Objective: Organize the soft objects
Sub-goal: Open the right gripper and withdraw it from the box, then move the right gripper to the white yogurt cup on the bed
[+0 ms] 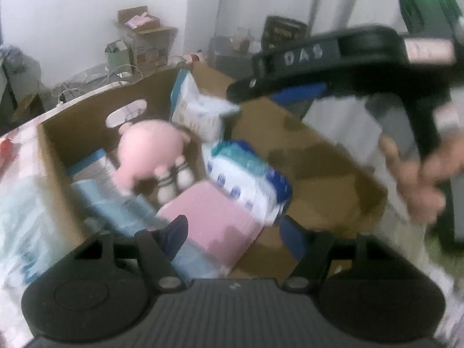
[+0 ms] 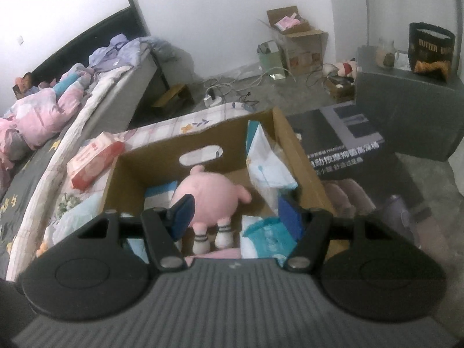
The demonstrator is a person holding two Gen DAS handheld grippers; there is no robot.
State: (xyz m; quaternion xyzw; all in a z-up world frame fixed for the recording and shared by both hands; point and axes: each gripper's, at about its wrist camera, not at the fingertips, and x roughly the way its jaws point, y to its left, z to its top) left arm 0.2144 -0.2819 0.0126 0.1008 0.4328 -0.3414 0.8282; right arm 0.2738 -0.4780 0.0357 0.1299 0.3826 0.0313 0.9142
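Both of our claws hang over the open cardboard box (image 2: pixel 162 156), and neither holds anything. The right claw (image 2: pixel 237 216) has its jaws spread wide with only air between them; the left claw (image 1: pixel 235 232) is spread the same way above the pink pack (image 1: pixel 214 220).

The pink plush toy (image 2: pixel 211 194) lies in the box just ahead of the right claw, its two striped feet (image 2: pixel 213 236) pointing back at us.

What could go wrong from here, as we judge it: the left view is smeared with motion, and the right claw's body crosses it close above the box, so the two claws could knock together if both go for the same spot. The toy is round and soft, so a pinch on its belly may slip off or squash it; a leg or an ear looks a surer hold. The tall white bag (image 2: pixel 266 165) leans against the box wall to the right of the toy and could topple onto it if nudged.

Counting: one box, one plush toy, one pink pack, one leaning bag, one white-and-blue pack (image 1: pixel 249 182) right of the left claw, and light blue packs (image 1: pixel 95 171) to its left, at least two, though blur hides the exact number. Outside the box, one red-and-white pack (image 2: pixel 92 162) lies on the bed (image 2: pixel 37 107) to the left.
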